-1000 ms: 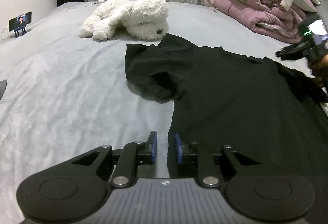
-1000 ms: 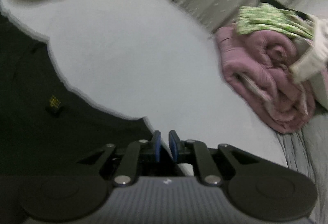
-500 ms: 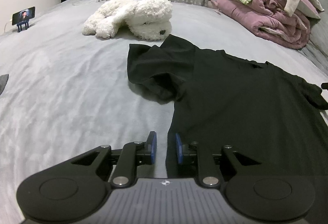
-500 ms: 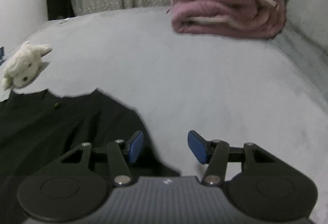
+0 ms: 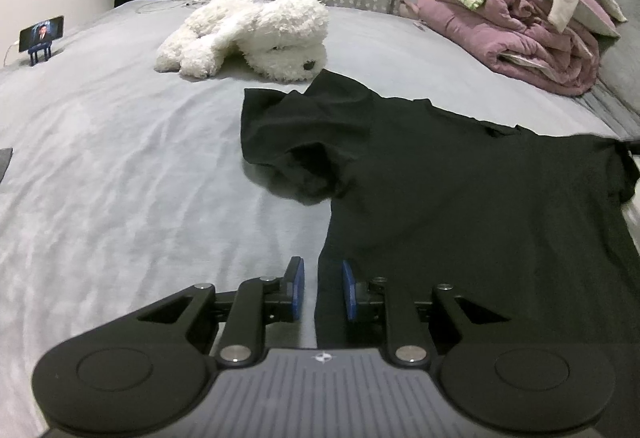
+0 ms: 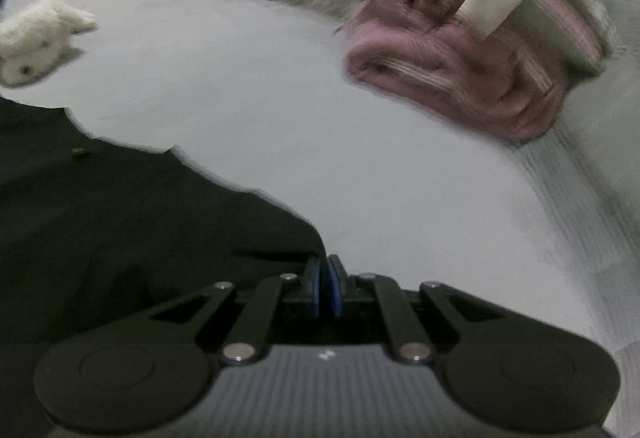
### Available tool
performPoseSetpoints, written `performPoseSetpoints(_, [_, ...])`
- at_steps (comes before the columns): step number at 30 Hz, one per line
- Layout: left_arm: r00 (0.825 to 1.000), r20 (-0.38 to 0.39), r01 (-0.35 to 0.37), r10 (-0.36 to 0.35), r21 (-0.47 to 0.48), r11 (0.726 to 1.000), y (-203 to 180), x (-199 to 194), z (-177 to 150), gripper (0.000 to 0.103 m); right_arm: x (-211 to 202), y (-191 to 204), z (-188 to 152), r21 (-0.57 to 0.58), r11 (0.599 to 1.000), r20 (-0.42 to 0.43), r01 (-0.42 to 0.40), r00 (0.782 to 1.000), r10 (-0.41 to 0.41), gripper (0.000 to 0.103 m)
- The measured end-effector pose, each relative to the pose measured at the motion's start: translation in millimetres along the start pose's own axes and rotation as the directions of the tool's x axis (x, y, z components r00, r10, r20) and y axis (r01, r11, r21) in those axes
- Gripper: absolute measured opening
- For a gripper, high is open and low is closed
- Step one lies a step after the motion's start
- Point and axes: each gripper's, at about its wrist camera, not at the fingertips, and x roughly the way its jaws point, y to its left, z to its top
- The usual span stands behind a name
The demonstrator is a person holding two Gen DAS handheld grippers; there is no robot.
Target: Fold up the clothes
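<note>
Two tongs: both sit at one edge of the black T-shirt (image 5: 460, 197), which lies spread flat on the grey bed (image 5: 120, 177), collar end away from you.
Left tongs (image 5: 323, 290): narrowly apart, straddling the shirt's left side edge near the hem; whether the pads actually press the cloth, you cannot tell.
Left sleeve (image 5: 288, 133): bunched and curled, up ahead of your left tongs, near the white plush toy (image 5: 256, 33).
Long axis: runs from the hem by your tongs straight away toward the collar.
Right tongs (image 6: 325, 288): pressed together, apparently nipping the shirt's right edge (image 6: 316, 234).
Coming move: likely carrying the edges across; the pink blanket pile (image 6: 460, 77) lies well beyond.
</note>
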Motion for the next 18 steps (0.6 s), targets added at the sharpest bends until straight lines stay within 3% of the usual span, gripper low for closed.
performPoseSetpoints(7, [1.000,0.001,0.001,-0.001,0.009,1.000,3,1,-2,0.020,59,19,23,-0.085,0.991,-0.140,0.105,0.983,-0.116,0.008])
performPoseSetpoints(9, [1.000,0.001,-0.001,0.001,0.015,1.000,2,0,-2,0.020,63,21,21,-0.071,0.987,-0.113,0.145,0.982,-0.153,0.026])
performPoseSetpoints(10, [1.000,0.000,-0.002,0.002,0.017,1.000,2,0,-2,0.020,61,16,18,-0.023,0.984,-0.104,0.176,0.979,-0.177,0.046])
performPoseSetpoints(11, [1.000,-0.001,-0.002,0.002,0.016,1.000,2,-1,-2,0.020,56,8,14,0.042,0.983,-0.091,0.176,0.981,-0.172,0.052])
performPoseSetpoints(15, [1.000,-0.007,0.003,-0.003,0.002,1.000,2,-1,0,0.020,26,-38,-19,0.281,0.956,-0.073,0.079,0.995,-0.061,0.053])
performPoseSetpoints(18, [1.000,-0.006,0.000,0.000,0.002,1.000,1,-1,0,0.020,11,-73,-65,0.510,0.858,-0.070,-0.060,0.991,0.111,0.053])
